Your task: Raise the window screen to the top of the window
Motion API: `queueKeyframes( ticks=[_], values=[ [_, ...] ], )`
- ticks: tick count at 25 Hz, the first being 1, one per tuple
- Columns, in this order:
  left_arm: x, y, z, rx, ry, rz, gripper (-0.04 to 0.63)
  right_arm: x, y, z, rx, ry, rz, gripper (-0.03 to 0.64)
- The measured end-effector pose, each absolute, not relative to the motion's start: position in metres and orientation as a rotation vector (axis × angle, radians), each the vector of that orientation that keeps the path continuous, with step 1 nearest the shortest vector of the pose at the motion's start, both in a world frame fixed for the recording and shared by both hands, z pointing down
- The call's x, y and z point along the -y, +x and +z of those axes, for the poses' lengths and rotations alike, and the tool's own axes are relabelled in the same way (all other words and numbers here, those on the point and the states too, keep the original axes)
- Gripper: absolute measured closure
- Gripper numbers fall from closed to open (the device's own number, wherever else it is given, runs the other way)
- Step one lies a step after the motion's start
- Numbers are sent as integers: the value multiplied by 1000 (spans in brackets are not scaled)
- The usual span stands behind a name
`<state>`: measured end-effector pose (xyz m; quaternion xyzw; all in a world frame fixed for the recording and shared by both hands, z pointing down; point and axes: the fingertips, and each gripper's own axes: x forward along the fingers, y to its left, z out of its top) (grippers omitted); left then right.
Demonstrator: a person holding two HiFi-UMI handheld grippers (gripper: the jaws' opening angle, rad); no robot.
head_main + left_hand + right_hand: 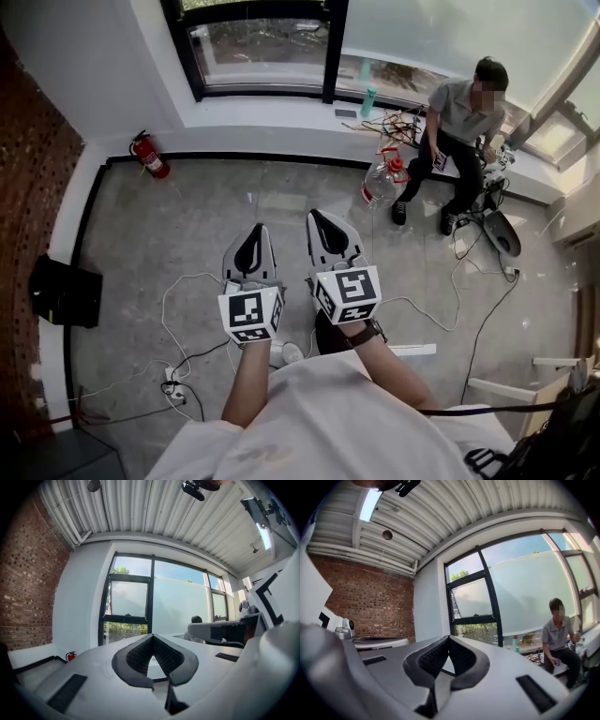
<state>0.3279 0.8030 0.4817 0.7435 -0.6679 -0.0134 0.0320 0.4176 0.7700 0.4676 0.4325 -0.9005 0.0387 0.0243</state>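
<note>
**Views.** The head view alone shows the grey stone floor [187,225] and only the foot of the black-framed window [333,47]. The two gripper views alone show the ribbed white ceiling [154,517], the red brick wall [23,597] and the full height of the window [151,597].

**Screen.** The pale translucent window screen [129,598] [472,599] sits in the middle band of the narrow left bay. Clear sky shows above it and green foliage below. It stands upright in the frame with its flat face turned to the room. It looks about as wide as tall, so its long axis cannot be told.

**Clearance.** Bare floor lies between the grippers and the white sill [272,112]. A seated person [459,117] occupies the sill at the right.

**Grippers.** The left gripper [255,227] [152,635] and the right gripper [314,216] [449,638] are held side by side, pointing at the window and well apart from it. The tips of each pair of jaws meet, with nothing between them.

**Small items.** A clear plastic water bottle with a red cap [380,185] stands by the person. A red fire extinguisher [150,157] stands in the left corner. White cables [183,281] lie on the floor under the grippers.
</note>
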Motion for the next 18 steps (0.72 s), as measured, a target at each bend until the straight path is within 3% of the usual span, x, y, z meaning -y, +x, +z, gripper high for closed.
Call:
queueKeyframes(
  ticks=[8,18],
  values=[
    [-674,328,459,2109,2308,-66,595,-660,410,432,2991,1122,-60,614],
    [-573,297,473,2216,2167,52,595,-526,390,457,2965,1092,83,614]
  ],
)
